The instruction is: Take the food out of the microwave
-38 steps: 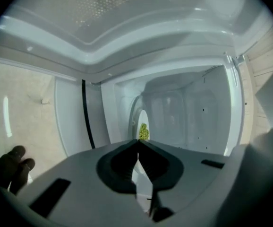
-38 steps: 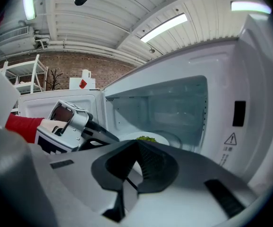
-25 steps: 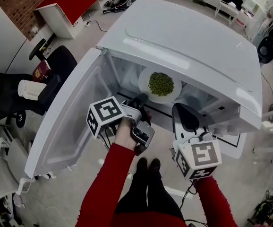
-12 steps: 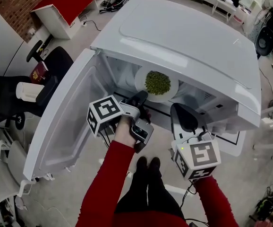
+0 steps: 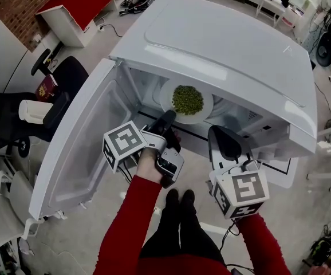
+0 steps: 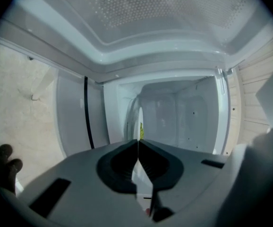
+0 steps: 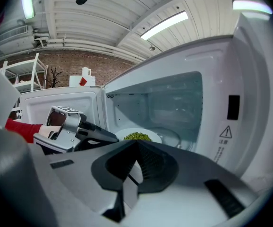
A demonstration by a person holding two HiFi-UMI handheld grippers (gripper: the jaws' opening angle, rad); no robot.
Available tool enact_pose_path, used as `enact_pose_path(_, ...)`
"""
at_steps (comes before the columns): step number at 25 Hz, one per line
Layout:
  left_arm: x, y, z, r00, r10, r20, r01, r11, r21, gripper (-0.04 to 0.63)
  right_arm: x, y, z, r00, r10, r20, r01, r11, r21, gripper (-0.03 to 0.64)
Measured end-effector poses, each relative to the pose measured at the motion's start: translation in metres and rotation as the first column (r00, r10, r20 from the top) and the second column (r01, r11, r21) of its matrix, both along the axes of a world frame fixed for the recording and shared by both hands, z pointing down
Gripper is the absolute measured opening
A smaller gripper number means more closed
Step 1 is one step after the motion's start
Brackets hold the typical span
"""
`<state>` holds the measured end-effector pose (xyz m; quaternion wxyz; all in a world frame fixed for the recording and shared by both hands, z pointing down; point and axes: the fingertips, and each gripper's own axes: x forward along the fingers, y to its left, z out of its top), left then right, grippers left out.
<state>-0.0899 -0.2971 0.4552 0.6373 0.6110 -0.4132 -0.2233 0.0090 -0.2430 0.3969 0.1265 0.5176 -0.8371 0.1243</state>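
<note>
Left hand-held gripper (image 5: 169, 118): I've just closed it, pinching the plate of peas (image 5: 186, 100) by its near rim, to pull.
Right hand-held gripper (image 7: 137, 144): pressed together, empty, waiting outside.

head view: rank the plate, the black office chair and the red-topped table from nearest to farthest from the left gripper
1. plate: inside the microwave, its rim at the left gripper's jaws.
2. black office chair: on the floor, left of the open door.
3. red-topped table: far top left of the view.
</note>
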Motion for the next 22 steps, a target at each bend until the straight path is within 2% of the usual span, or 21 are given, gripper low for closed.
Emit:
enact_pose_path(4, -0.007, 0.013, -0.007, 0.999, 0.004, -0.038, -0.003, 1.0, 0.029, 0.017, -0.001, 0.007, -0.003, 1.0, -0.003, 0.009, 0.003, 1.0, 0.0, 0.014)
enact_pose_path(8, -0.01, 0.026, -0.023, 0.994, 0.017, -0.108, -0.01, 0.998, 0.066, 0.017, -0.002, 0.016, -0.009, 1.0, -0.007, 0.026, 0.007, 1.0, 0.005, 0.014)
enact_pose_path(11, -0.011, 0.042, -0.034, 0.988, 0.035, -0.152, -0.024, 0.997, 0.074, 0.017, -0.004, 0.026, -0.019, 0.999, -0.026, 0.041, 0.024, 0.999, 0.045, 0.014)
enact_pose_path(13, -0.012, 0.054, -0.039, 0.985, 0.051, -0.162, -0.04, 0.997, 0.073, 0.017, -0.004, 0.032, -0.028, 0.998, -0.035, 0.057, 0.03, 0.996, 0.078, 0.014)
enact_pose_path(16, -0.012, 0.075, -0.045, 0.981, 0.071, -0.18, -0.061, 0.996, 0.06, 0.017, 0.001, 0.052, -0.026, 0.998, -0.037, 0.053, 0.034, 0.998, 0.052, 0.014)
enact_pose_path(22, -0.007, 0.112, -0.056, 0.973, 0.13, -0.193, -0.125, 0.991, 0.039, 0.017, 0.014, 0.084, -0.035, 0.997, -0.027, 0.071, 0.021, 0.996, 0.087, 0.014)
